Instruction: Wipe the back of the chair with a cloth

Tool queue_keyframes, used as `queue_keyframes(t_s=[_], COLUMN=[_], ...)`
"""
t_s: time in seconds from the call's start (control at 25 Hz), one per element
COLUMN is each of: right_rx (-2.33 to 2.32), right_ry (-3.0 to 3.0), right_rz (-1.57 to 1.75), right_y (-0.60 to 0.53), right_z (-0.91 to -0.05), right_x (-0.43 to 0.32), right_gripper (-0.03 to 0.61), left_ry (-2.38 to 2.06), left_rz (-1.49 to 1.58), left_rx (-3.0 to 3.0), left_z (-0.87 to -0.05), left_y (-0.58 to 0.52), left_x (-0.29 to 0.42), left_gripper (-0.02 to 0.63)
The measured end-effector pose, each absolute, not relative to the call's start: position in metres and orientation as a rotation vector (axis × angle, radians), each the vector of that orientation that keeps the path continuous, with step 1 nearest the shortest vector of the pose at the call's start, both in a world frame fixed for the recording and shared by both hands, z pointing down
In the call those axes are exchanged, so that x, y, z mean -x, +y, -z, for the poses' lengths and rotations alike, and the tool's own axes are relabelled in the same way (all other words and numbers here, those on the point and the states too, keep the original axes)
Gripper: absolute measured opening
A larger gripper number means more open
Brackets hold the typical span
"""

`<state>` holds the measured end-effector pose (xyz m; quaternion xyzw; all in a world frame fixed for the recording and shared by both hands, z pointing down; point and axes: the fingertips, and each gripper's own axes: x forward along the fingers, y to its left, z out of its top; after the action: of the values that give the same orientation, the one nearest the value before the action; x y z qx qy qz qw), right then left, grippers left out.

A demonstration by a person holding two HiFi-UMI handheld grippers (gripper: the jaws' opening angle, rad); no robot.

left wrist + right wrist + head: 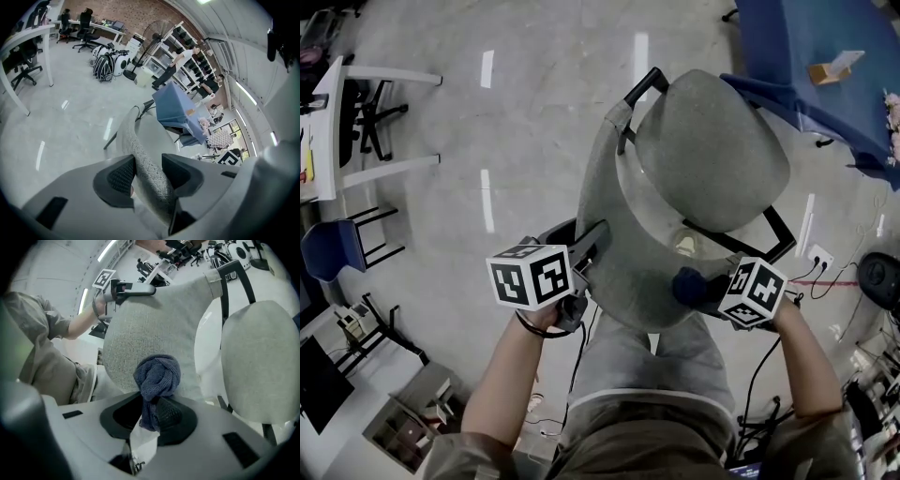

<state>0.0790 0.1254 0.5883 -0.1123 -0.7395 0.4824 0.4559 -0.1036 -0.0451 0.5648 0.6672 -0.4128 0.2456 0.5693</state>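
Note:
The grey fabric chair back curves in front of me, with the grey seat beyond it. My left gripper is clamped on the back's left edge; in the left gripper view its jaws press on both sides of that fabric edge. My right gripper is shut on a bunched dark blue cloth, which is against the lower right of the chair back. In the right gripper view the cloth bulges out past the jaws, right in front of the grey back.
A blue-covered table with a small box stands at the upper right. A white desk and a blue chair are at the left. Cables and a floor socket lie to the right. People stand by the far shelves.

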Motion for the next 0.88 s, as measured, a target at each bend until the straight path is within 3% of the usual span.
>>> queue_keyframes(t_s=[0.52,0.88], right_rx=[-0.105,-0.397], right_ry=[-2.182,-2.22], right_rz=[-1.156,-1.192], right_y=[0.012,-0.027], right_z=[-0.605,-0.614], right_x=[0.066,0.083], right_gripper=[0.101,0.104], left_ry=[-0.967,-0.971], left_rz=[-0.547,-0.504], left_rx=[-1.562,-1.552], left_z=[-0.564,-0.563], left_y=[-0.047,-0.049], left_x=[0.104,0.107], left_gripper=[0.199,0.209])
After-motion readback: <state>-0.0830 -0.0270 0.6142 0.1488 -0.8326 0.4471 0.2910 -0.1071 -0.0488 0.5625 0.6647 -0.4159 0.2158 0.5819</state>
